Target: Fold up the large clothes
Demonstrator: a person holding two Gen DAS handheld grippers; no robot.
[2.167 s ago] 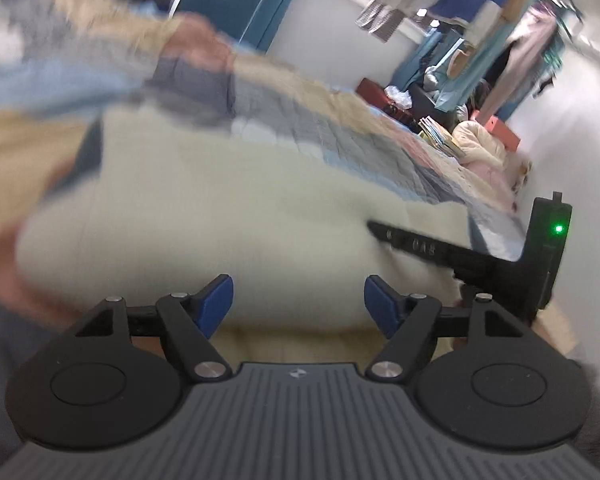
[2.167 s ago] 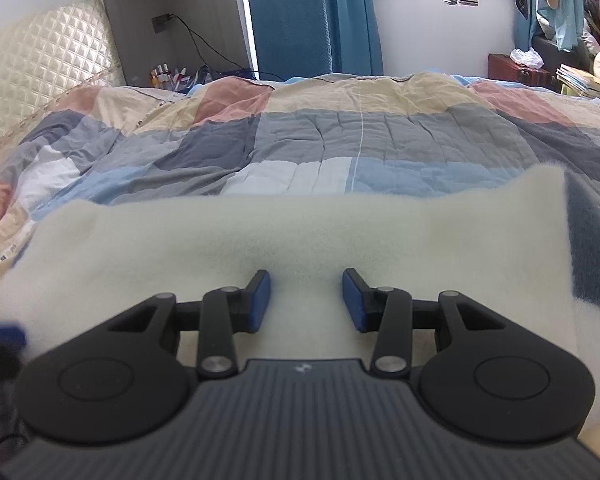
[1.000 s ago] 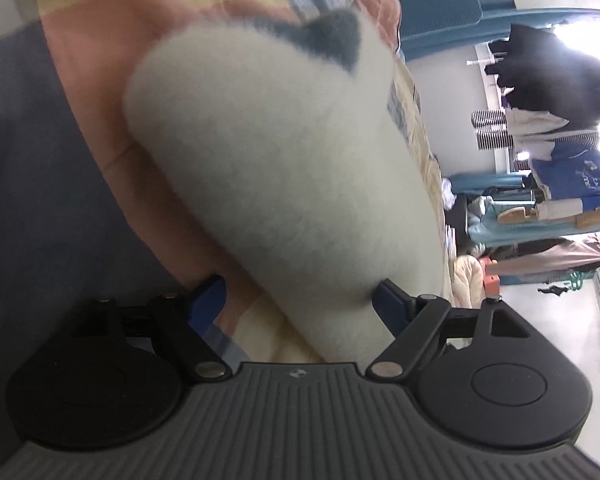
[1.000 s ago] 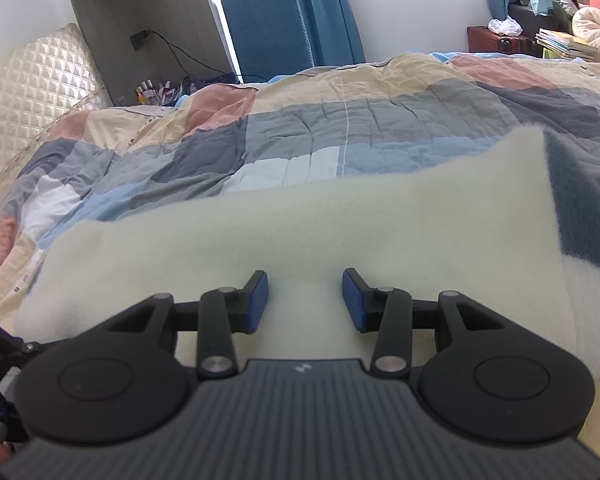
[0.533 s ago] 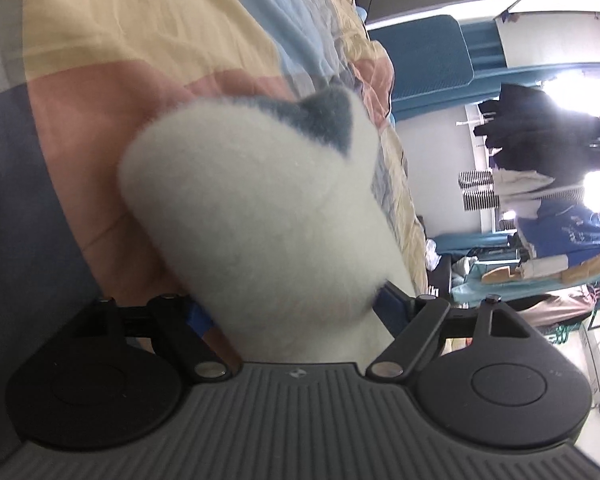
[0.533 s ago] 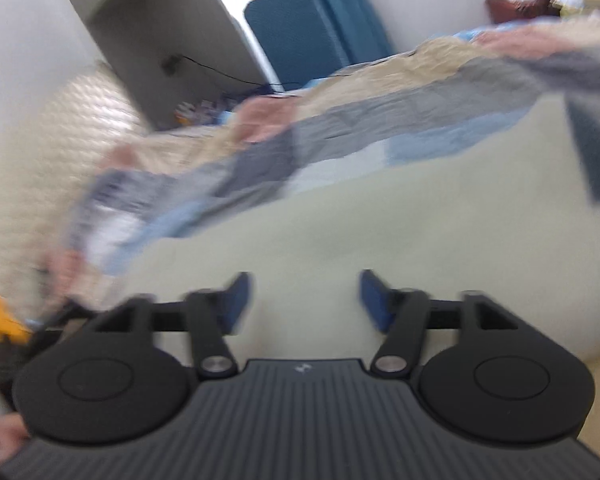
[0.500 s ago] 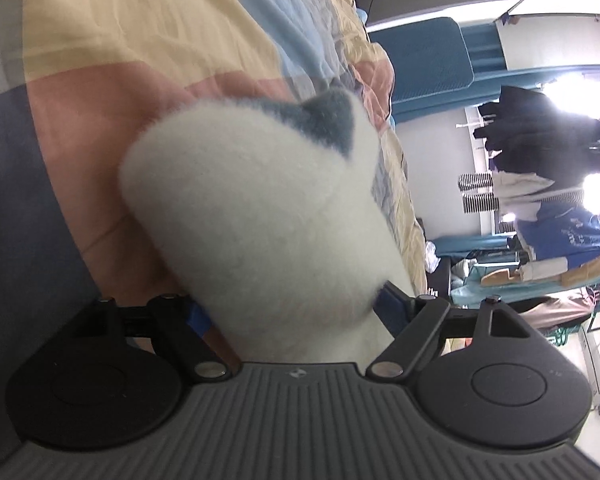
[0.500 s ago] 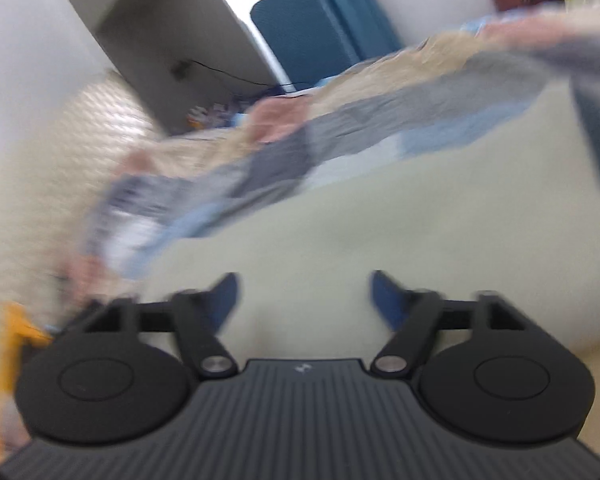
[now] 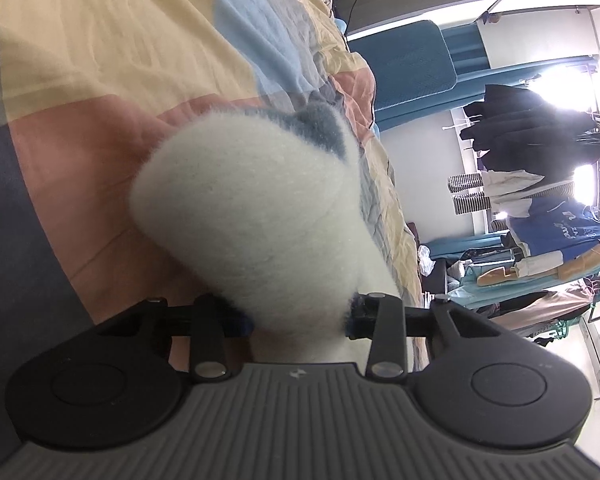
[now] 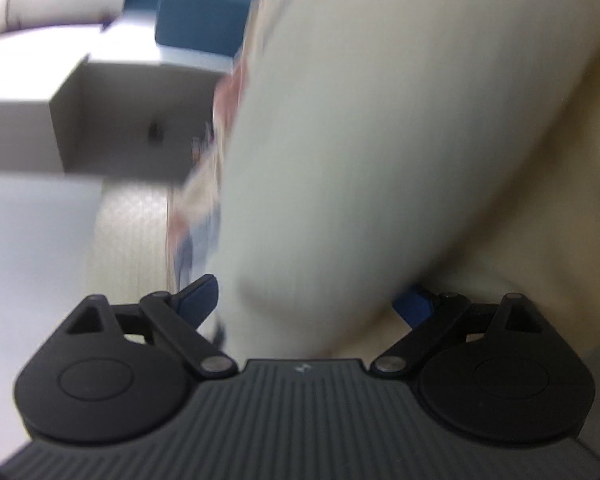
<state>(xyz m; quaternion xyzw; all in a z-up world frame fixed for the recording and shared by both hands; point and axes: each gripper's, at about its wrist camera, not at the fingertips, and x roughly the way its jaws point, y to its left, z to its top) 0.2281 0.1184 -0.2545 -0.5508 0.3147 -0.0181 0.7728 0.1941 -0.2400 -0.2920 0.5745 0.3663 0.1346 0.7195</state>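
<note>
The left gripper (image 9: 300,322) has just been closing and now pinches a thick rolled fold of the cream fleece garment with a grey-blue patch (image 9: 256,208), which lies on the patchwork quilt in peach, yellow, blue and grey (image 9: 100,80). The right gripper (image 10: 312,304) has just been opening; its jaws stand wide astride the garment's other end without pressing it. If the left lifts now, that loose end may slump and undo the fold.

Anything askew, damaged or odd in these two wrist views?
No damage or mess shows. The left gripper has just been closing, and its jaws pinch the bunched cream fleece garment on the patchwork quilt. The right gripper has just been opening; its view is motion-blurred, fleece between the spread jaws.
</note>
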